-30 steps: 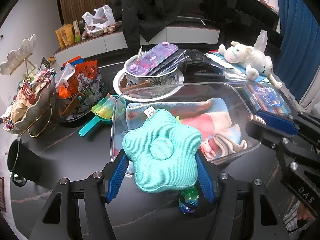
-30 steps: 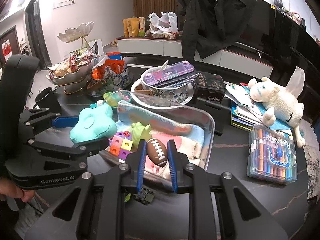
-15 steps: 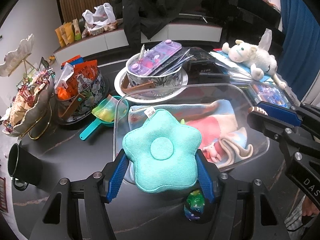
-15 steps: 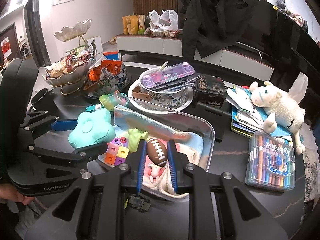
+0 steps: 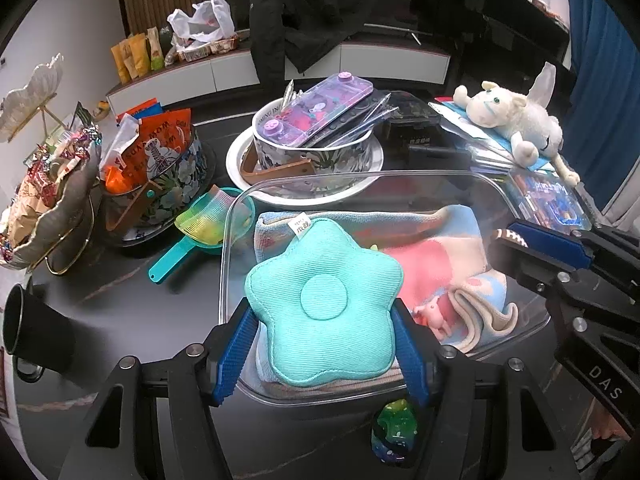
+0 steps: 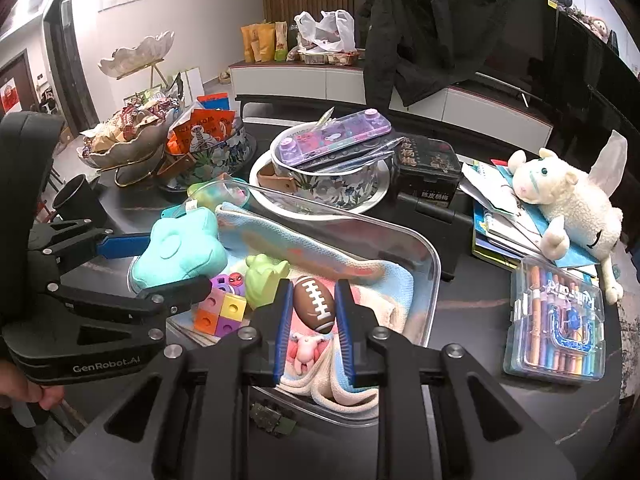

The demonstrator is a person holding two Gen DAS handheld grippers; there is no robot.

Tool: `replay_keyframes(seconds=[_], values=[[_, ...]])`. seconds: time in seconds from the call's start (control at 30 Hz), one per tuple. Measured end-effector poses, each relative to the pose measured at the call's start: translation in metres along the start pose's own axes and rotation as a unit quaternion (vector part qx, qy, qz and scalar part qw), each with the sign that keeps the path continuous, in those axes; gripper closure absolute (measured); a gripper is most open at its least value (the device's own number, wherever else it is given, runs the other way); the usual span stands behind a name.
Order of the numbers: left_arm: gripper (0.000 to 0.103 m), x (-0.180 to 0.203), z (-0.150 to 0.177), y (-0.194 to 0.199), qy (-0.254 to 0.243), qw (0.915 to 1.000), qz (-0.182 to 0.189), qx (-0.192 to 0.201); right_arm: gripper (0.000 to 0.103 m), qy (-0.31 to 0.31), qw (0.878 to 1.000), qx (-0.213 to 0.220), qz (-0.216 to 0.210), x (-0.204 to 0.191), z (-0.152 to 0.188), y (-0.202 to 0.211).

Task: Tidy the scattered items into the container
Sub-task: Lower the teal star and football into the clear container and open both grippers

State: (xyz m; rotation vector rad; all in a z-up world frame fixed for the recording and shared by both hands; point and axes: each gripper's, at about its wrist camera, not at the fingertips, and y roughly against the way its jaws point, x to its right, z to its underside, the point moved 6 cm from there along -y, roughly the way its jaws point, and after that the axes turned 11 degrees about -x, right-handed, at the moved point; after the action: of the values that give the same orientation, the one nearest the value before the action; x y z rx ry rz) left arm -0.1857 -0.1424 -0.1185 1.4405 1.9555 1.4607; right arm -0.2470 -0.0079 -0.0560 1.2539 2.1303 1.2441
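Left wrist view: left gripper (image 5: 324, 320) clamps teal star cushion (image 5: 324, 300) above clear container (image 5: 516, 200) holding folded blanket (image 5: 436, 264), pink figure (image 5: 432, 316). Right wrist view: right gripper (image 6: 314, 308) pinches toy football (image 6: 314, 304) over same container (image 6: 434, 264); green frog (image 6: 264, 276), coloured cubes (image 6: 220, 312) inside.

Teal star cushion (image 5: 324, 304); brown football (image 6: 314, 304) with white laces; pink-and-blue blanket (image 5: 440, 256); dark marbled worktop (image 5: 120, 300); blue-padded tools.

You can read "GenRobot.AI" on your left gripper (image 6: 106, 368), "DAS" on your right gripper (image 5: 606, 382), and "陈皮杨梅" on the black box (image 6: 430, 194) behind the bowl.
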Motion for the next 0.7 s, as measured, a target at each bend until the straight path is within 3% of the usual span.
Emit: replay_keyframes(seconds=[0.7], values=[[0.04, 0.0005, 0.0007, -0.0015, 0.001, 1.0, -0.007, 0.004, 0.084, 0.003, 1.0, -0.001, -0.002, 0.0003, 0.0046, -0.0095]])
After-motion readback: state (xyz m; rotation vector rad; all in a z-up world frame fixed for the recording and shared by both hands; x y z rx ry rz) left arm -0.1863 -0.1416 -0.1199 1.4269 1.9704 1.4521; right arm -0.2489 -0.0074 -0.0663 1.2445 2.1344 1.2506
